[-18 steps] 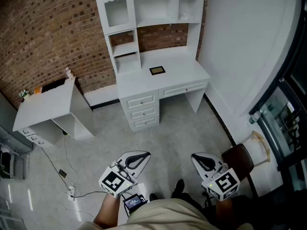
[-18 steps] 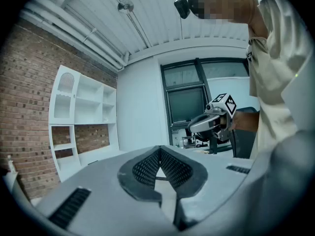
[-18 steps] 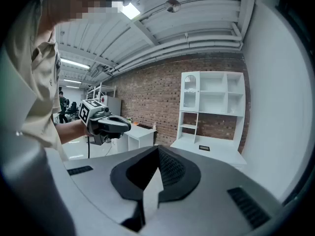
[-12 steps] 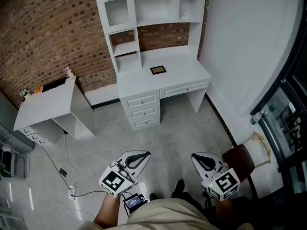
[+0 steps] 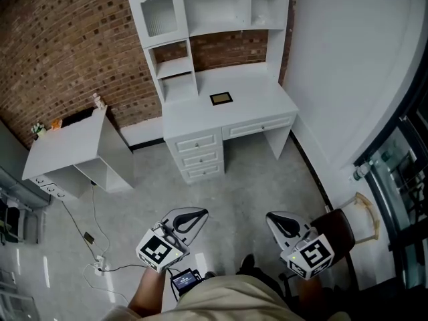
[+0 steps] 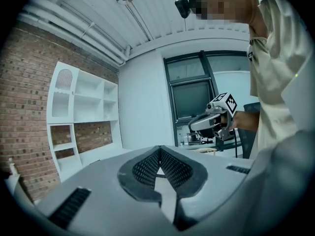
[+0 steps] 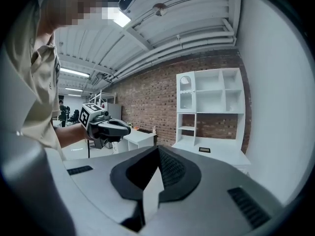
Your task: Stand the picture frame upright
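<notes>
A small dark picture frame [image 5: 221, 98] lies flat on the white desk [image 5: 200, 112] against the brick wall; the right gripper view also catches the picture frame [image 7: 204, 150] lying on the desktop. Both grippers hang low near the person's waist, far from the desk. My left gripper [image 5: 190, 214] is shut with nothing between its jaws [image 6: 158, 156]. My right gripper [image 5: 275, 219] is shut and empty too [image 7: 158, 154]. Each gripper view shows the other gripper held in a hand.
The desk carries a white hutch with shelves [image 5: 214, 12] and drawers [image 5: 199, 156]. A low white cabinet [image 5: 73, 152] stands at the left. A brown chair [image 5: 341, 223] is at the right. Cables and a plug [image 5: 97, 263] lie on the grey floor.
The head view has shifted slightly; the desk sits a touch to the right and closer. Both grippers stay shut in about the same place.
</notes>
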A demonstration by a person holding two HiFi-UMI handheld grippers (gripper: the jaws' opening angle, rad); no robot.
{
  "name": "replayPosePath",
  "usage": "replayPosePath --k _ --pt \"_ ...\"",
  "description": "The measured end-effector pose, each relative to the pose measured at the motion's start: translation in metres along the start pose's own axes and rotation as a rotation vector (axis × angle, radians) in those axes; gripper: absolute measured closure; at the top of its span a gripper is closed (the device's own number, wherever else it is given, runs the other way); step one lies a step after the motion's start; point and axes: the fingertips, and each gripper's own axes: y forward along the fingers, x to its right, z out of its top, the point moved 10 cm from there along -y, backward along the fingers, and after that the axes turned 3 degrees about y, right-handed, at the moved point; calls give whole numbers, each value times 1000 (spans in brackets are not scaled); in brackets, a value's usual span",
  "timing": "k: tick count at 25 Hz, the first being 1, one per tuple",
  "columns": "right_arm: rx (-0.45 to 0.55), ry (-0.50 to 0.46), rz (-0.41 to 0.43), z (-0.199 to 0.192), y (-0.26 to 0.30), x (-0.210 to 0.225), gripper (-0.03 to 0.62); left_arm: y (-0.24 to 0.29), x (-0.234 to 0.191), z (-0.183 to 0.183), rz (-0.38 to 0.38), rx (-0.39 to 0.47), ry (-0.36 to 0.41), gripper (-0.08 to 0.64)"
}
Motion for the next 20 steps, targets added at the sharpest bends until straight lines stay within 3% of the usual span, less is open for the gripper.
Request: replayPosePath --k 9,14,20 --pt "-5 5 20 -4 -5 130 589 113 -14 25 37 -21 27 552" --pt "-17 29 69 -11 5 174 589 156 -32 27 73 -46 -29 552" --pt "-12 41 74 -12 30 216 589 195 -65 23 70 -74 -13 552"
